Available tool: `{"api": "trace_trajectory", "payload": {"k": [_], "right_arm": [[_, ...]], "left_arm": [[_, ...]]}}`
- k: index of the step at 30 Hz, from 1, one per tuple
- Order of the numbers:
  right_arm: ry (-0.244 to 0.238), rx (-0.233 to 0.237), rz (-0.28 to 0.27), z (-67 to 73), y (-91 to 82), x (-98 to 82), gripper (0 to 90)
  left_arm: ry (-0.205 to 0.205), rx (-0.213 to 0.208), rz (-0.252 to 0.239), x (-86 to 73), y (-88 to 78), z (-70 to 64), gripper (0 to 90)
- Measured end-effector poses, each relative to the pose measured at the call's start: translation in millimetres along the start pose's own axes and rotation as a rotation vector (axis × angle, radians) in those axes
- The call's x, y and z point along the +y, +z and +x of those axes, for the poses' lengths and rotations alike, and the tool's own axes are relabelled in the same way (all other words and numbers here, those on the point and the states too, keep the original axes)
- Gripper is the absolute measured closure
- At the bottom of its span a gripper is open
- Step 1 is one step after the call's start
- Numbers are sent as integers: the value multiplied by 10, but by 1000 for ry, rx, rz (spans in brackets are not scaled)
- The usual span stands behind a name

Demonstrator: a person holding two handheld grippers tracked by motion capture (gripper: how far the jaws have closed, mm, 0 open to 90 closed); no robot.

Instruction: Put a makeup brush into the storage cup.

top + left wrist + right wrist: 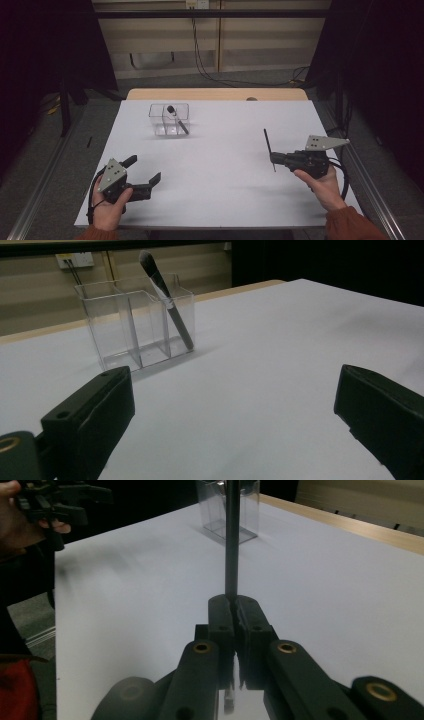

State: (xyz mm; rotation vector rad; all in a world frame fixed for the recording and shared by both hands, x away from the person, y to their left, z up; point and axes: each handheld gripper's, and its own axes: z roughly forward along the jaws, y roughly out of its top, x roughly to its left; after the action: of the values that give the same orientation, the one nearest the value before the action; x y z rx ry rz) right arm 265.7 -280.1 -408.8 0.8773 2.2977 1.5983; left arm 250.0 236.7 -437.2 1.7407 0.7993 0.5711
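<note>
- The left gripper (146, 174) is resting at the near left of the table (220, 190), jaws spread wide, holding nothing.
- A brush (177, 119) is leaning inside the clear organizer (168, 120), far left.
- The right gripper (273, 158) is pinching a thin black stick (269, 148) at the right, just above the table.

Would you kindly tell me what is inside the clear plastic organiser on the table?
The clear plastic compartmented organiser holds one dark-handled makeup brush, leaning bristles-up in an end compartment. The other compartments look empty. Where the brush's lower tip rests is blurred by the walls.
</note>
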Motion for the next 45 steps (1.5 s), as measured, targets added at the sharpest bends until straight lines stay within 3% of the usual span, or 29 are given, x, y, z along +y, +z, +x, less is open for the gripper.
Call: {"api": "trace_trajectory", "payload": {"k": [19, 28, 34, 45], "right_arm": [[-51, 152, 40, 189, 458, 214, 869], [-95, 217, 88, 279, 690, 325, 869], [-140, 250, 171, 320, 777, 401, 869], [-210, 233, 365, 349, 872, 463, 868]], "left_arm": [[-6, -35, 11, 5, -1, -28, 34], [7, -59, 10, 27, 3, -78, 26], [1, -63, 23, 46, 3, -76, 25], [-11, -44, 32, 98, -41, -19, 20]]}}
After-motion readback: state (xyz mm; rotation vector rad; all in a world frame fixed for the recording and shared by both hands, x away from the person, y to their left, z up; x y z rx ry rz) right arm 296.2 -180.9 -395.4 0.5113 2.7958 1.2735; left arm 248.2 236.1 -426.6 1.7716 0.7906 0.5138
